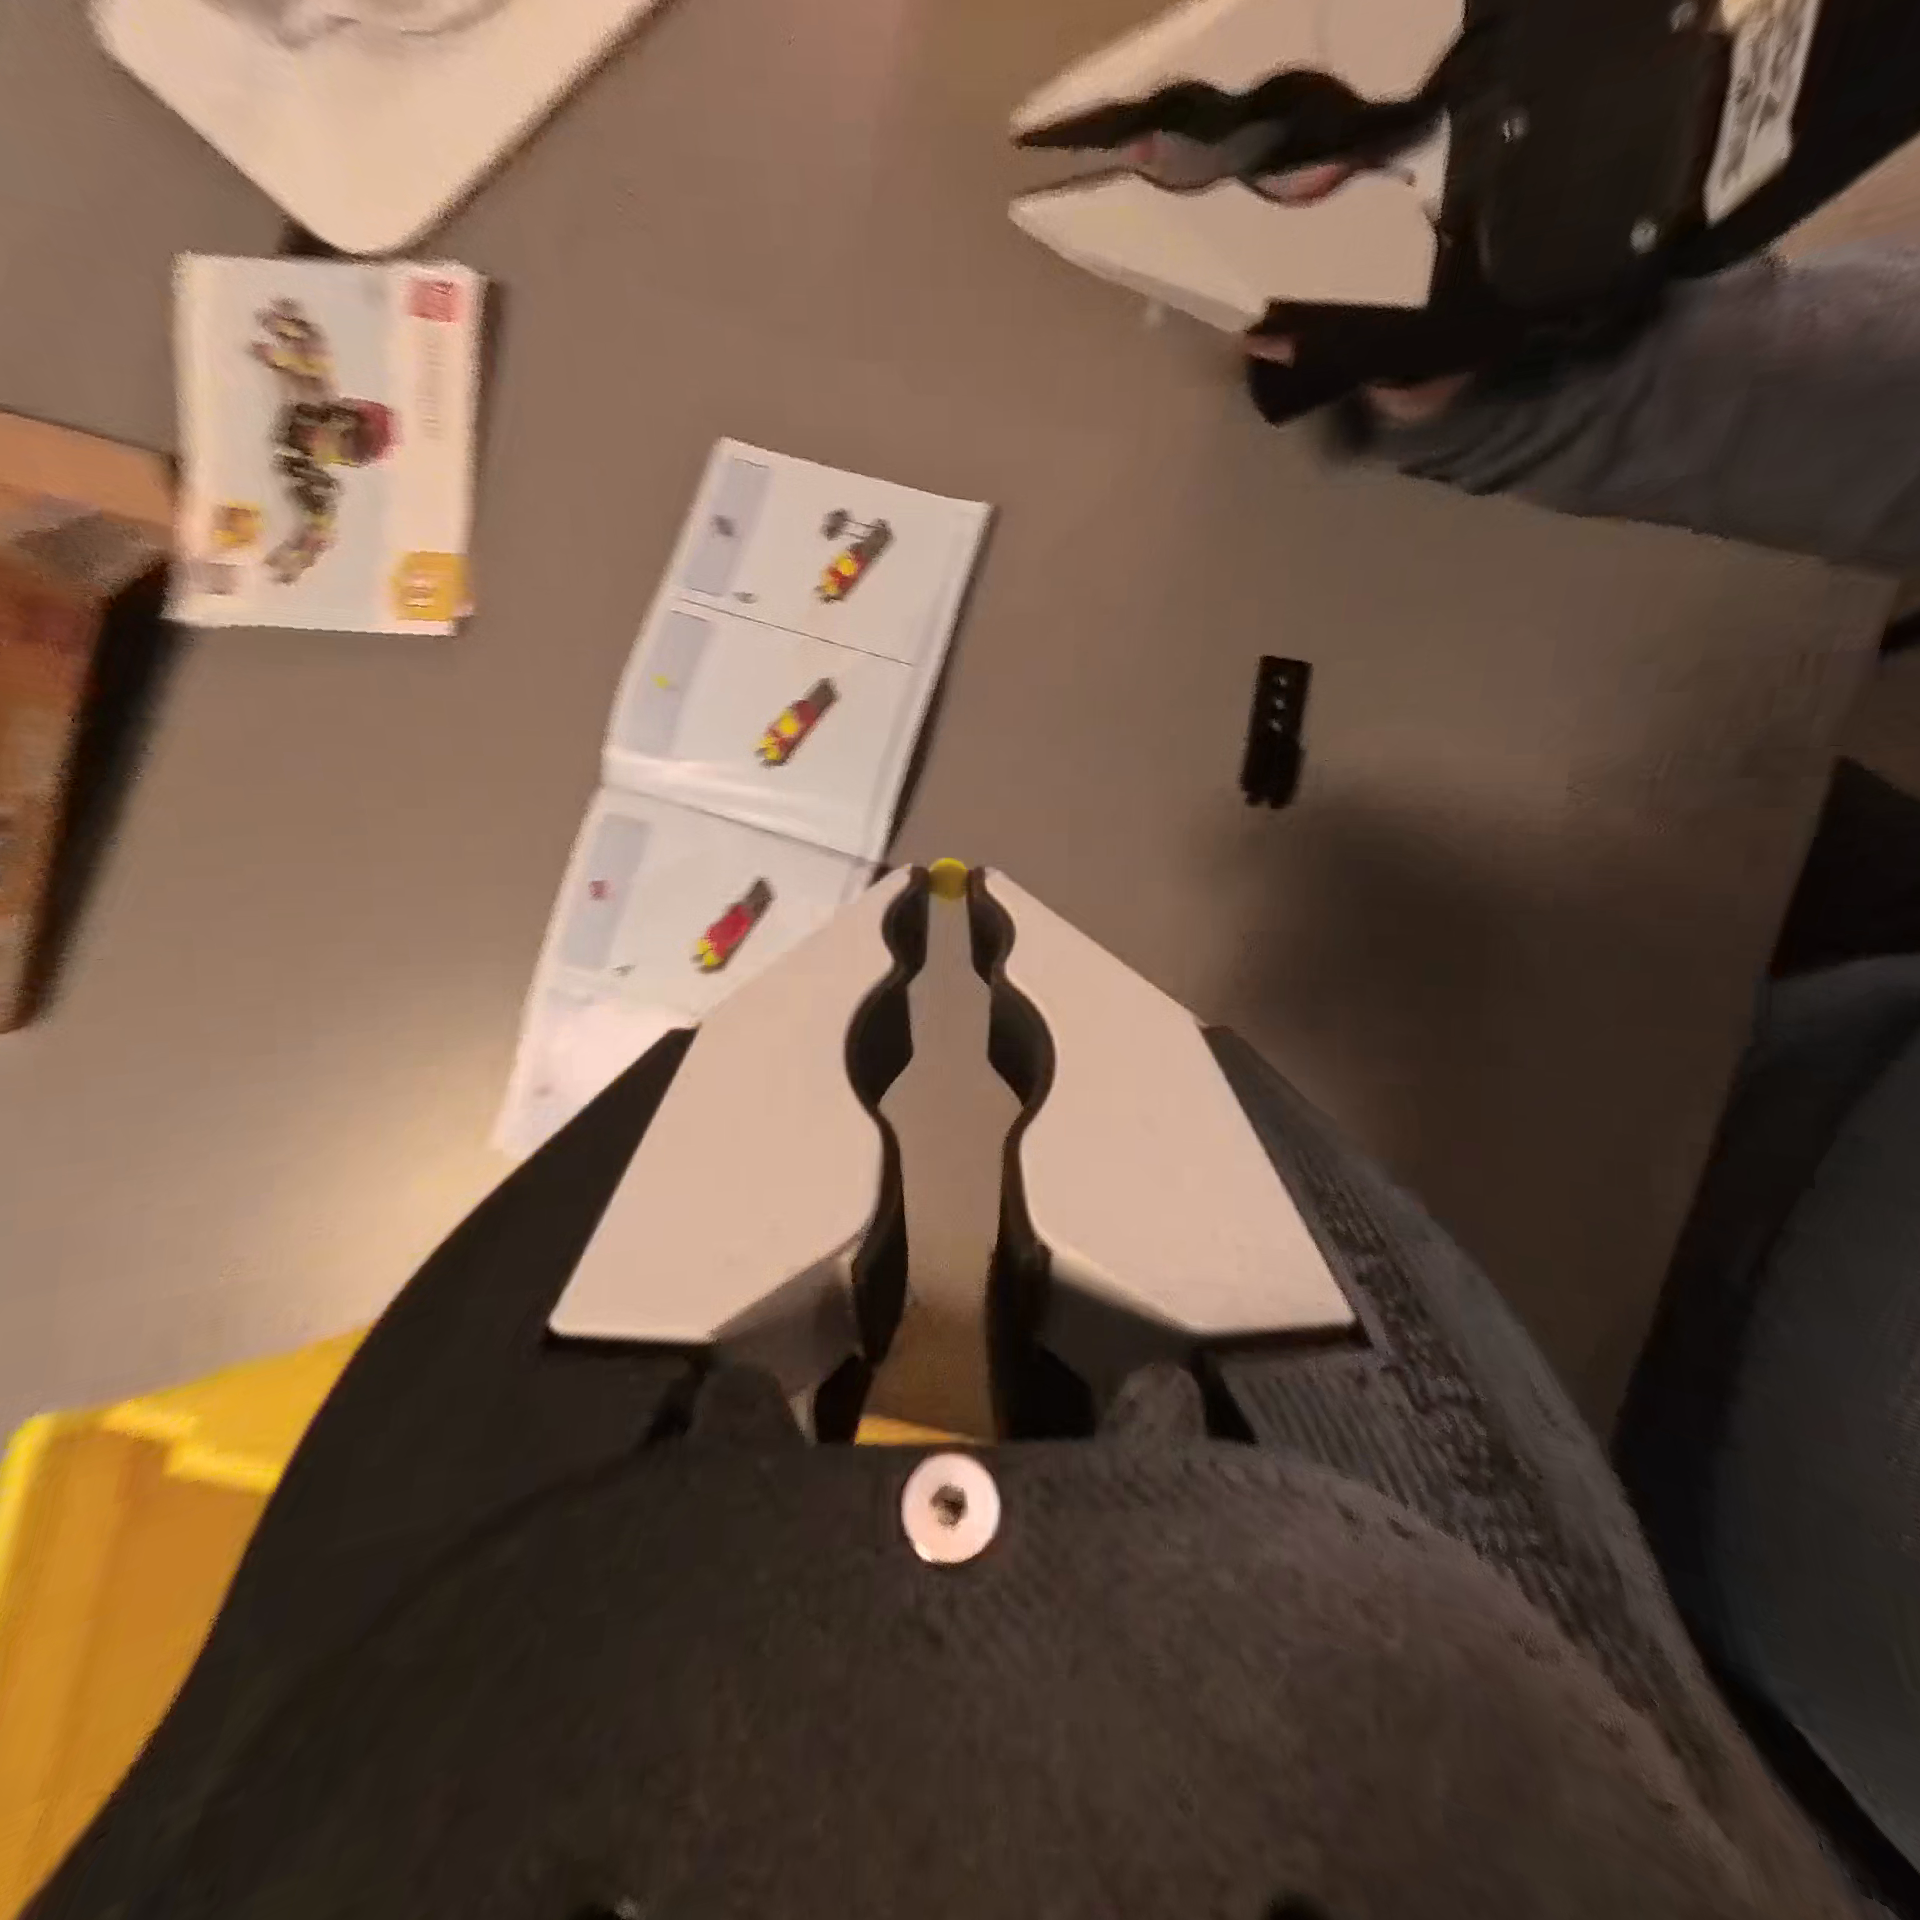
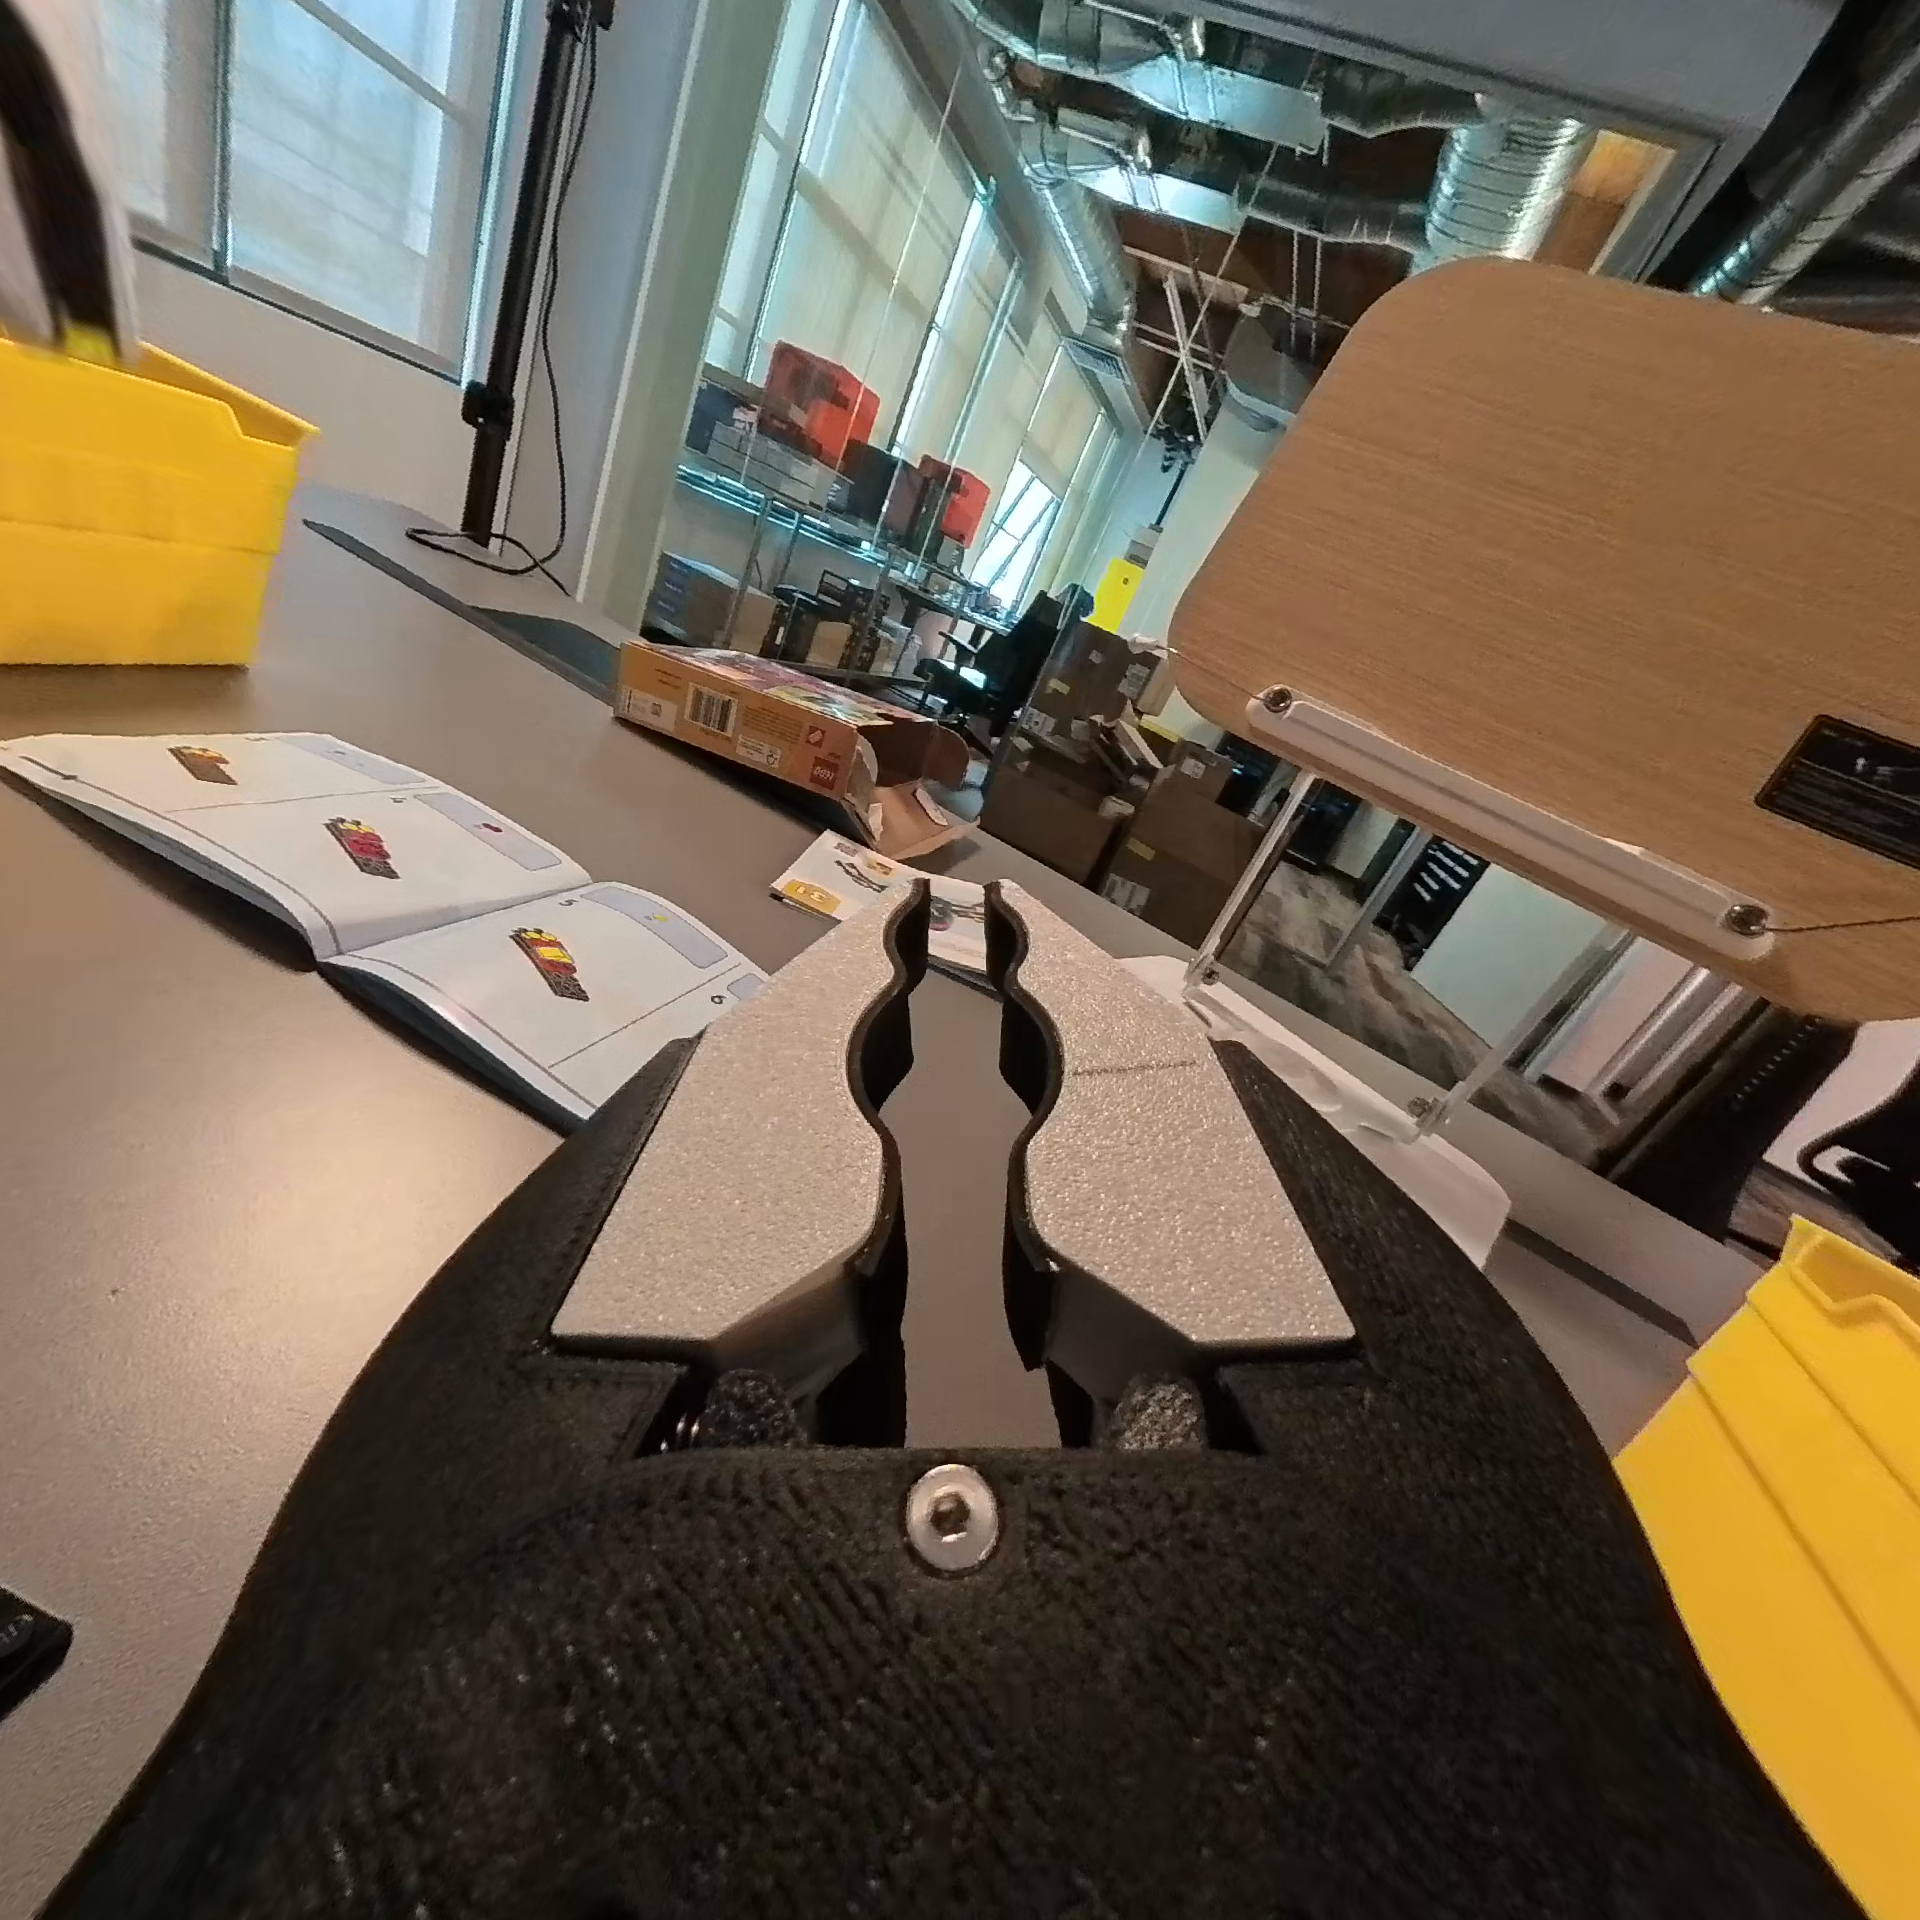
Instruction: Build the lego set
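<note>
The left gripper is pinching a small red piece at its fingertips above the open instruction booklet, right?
Not quite. The piece pinched by the left gripper is yellow, not red, as the left wrist view shows. It is held above the open instruction booklet.

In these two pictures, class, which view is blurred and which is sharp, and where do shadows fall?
Left wrist view: motion blur smears the box and the right gripper; a soft shadow crosses the table near the black piece. Right wrist view: sharp, window-lit, with wide-angle bending toward the edges.

Your left gripper (image 1: 947,881) and right gripper (image 2: 956,902) match: textured black bodies, pale grey wedge fingers (image 2: 743,1153) with wavy black inner pads, one silver screw (image 2: 951,1523) each.
</note>
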A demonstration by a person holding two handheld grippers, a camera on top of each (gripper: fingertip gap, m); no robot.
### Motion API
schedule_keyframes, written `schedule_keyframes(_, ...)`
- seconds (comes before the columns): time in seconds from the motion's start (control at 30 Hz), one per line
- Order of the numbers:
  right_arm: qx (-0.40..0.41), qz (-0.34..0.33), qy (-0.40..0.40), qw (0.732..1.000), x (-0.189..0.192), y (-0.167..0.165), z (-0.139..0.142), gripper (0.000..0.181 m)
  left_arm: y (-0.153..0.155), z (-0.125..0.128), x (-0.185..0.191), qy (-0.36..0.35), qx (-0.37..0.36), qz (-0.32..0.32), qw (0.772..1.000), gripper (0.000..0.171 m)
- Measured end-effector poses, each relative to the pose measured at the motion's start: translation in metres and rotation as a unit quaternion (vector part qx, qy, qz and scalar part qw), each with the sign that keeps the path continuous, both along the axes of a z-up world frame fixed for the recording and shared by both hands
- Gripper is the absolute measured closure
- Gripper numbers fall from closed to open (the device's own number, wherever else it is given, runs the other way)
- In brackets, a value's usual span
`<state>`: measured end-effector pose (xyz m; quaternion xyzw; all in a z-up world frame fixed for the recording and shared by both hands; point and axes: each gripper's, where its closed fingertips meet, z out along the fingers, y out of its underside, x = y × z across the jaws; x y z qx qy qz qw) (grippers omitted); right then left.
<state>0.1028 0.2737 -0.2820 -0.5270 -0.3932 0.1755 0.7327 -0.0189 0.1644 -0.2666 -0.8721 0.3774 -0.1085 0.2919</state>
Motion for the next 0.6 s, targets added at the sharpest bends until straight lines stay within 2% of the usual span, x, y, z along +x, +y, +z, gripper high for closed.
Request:
schedule_keyframes(0.17,0.001,0.011,-0.007,1.000,-0.003,-0.003,-0.001,0.173,-0.008,-0.073,0.019,0.069,-0.115,-0.037,0.990,0.165)
schedule_keyframes(0.27,0.001,0.016,-0.010,1.000,-0.005,-0.004,-0.002,0.173,-0.015,-0.103,0.023,0.106,-0.147,-0.055,0.982,0.165)
schedule_keyframes(0.5,0.002,0.022,-0.015,1.000,-0.007,-0.005,-0.003,0.173,-0.017,-0.125,0.026,0.123,-0.172,-0.056,0.976,0.164)
schedule_keyframes(0.6,0.003,0.023,-0.019,1.000,-0.008,-0.006,-0.004,0.173,-0.017,-0.128,0.025,0.123,-0.177,-0.050,0.975,0.154)
